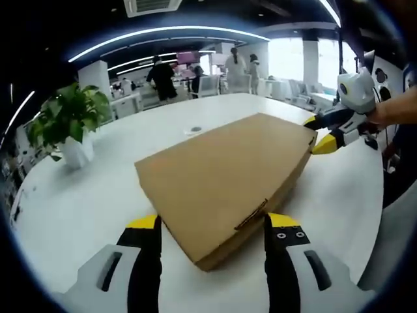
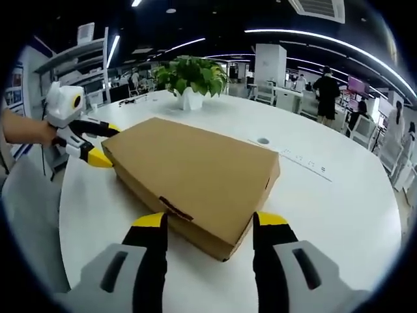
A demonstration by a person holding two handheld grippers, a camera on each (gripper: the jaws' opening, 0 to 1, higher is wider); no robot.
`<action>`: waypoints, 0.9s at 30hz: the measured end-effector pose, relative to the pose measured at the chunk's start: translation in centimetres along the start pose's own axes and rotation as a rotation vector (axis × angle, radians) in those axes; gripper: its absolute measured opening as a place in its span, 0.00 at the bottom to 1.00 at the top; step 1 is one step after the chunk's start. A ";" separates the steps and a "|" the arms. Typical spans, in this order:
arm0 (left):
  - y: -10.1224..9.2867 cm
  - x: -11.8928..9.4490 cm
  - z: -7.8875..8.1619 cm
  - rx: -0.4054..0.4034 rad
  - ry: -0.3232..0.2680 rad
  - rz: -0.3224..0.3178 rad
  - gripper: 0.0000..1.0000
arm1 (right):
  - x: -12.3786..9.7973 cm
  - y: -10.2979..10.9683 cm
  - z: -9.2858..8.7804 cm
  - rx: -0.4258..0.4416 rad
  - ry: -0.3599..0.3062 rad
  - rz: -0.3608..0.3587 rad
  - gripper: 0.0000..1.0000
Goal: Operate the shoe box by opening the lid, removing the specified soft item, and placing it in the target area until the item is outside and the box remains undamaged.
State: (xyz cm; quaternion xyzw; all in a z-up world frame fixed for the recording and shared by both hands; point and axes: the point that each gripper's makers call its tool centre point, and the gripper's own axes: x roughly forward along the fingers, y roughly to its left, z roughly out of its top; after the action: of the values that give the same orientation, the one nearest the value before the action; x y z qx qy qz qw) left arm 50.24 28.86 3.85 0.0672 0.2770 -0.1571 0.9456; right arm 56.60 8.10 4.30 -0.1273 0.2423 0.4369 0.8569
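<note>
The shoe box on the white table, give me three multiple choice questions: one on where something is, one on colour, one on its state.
1. Where do the two grippers stand?
A. At opposite corners of the shoe box
B. Side by side at one corner
C. Both above the plant

2. What colour is the box?
A. White
B. Plain brown
C. Blue

3. What state is the lid in?
A. Lifted off
B. Half raised
C. Shut flat

Answers: 1 A, the left gripper frames a near corner while the right gripper is at the far one. 2 B, brown cardboard. 3 C, no gap shows along the edges.

Bright ceiling strips, fisheye-warped edges.
</note>
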 end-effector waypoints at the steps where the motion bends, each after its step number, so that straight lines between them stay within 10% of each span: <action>1: 0.1 -0.1 0.0 0.001 0.001 -0.002 0.64 | 0.0 0.0 0.0 0.000 0.000 0.000 0.48; 27: 3.1 -1.2 -1.0 0.054 0.056 -0.086 0.63 | 0.1 3.4 0.3 0.010 -0.007 0.010 0.41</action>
State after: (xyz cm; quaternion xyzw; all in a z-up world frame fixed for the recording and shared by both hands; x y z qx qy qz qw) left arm 49.84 32.30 3.74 0.0849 0.3016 -0.2032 0.9277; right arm 53.96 10.31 4.48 -0.1203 0.2422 0.4405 0.8560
